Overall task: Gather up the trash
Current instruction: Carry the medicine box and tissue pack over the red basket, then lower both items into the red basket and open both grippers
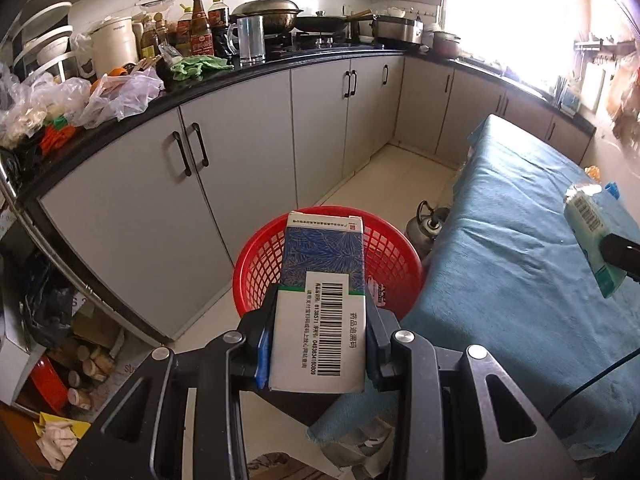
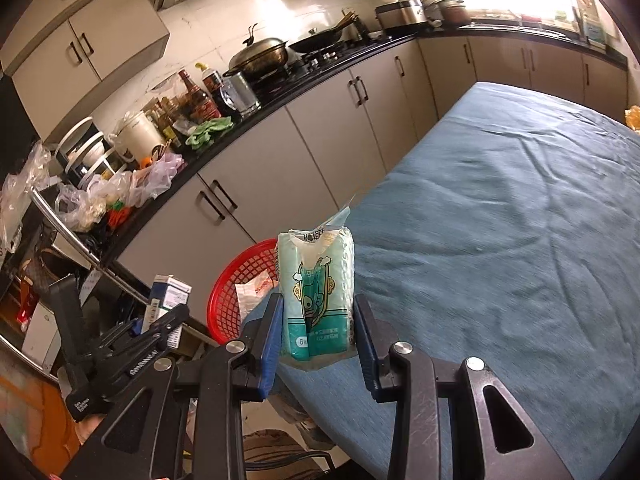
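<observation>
My left gripper (image 1: 320, 312) is shut on a blue and white medicine box (image 1: 322, 280) with a barcode, held above the red mesh basket (image 1: 256, 276) on the floor. The box also shows in the right wrist view (image 2: 170, 292), left of the basket (image 2: 228, 300), which holds a white wrapper (image 2: 254, 292). My right gripper (image 2: 318, 320) is shut on a teal and white tissue pack (image 2: 316, 280), held over the near edge of the blue-covered table (image 2: 500, 220). The pack also shows in the left wrist view (image 1: 592, 236) at the right.
Grey kitchen cabinets (image 1: 240, 152) under a black counter (image 1: 280, 64) crowded with bottles, bags and pans run along the left and back. A metal kettle (image 1: 428, 224) stands on the floor between basket and table. Clutter (image 1: 60, 340) lies on the floor at left.
</observation>
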Tool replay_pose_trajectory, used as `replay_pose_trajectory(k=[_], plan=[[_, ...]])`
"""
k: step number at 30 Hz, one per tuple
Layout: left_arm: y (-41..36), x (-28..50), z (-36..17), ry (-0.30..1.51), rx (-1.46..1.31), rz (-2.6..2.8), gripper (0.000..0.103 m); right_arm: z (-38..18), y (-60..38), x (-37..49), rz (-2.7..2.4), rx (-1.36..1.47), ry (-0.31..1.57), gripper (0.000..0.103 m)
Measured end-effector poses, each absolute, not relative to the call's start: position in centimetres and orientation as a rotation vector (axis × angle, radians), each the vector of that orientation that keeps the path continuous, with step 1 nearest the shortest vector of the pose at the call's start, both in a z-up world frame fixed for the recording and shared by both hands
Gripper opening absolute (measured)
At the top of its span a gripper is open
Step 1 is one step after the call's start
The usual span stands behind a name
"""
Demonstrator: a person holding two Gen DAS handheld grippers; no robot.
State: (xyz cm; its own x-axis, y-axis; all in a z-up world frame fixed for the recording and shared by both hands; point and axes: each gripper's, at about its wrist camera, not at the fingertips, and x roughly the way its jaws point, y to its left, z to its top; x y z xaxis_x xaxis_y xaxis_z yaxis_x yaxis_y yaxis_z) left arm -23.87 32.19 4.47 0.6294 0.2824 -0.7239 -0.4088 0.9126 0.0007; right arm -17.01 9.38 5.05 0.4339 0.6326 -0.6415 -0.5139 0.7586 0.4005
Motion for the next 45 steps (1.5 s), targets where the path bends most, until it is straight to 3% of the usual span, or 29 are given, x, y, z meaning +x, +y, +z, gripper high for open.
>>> replay_pose_trajectory(k=[16,45], plan=[[35.2,-18.9,1.8,0.862,-0.162,0.394,0.034,3.0,15.6,-12.9,0.787,0.119,0.922,0.037],[40.4,-18.2,-0.4,0.892,-0.297,0.373,0.034,-0.7,23.8,-10.3,0.818,0.052,0.968,0.038]])
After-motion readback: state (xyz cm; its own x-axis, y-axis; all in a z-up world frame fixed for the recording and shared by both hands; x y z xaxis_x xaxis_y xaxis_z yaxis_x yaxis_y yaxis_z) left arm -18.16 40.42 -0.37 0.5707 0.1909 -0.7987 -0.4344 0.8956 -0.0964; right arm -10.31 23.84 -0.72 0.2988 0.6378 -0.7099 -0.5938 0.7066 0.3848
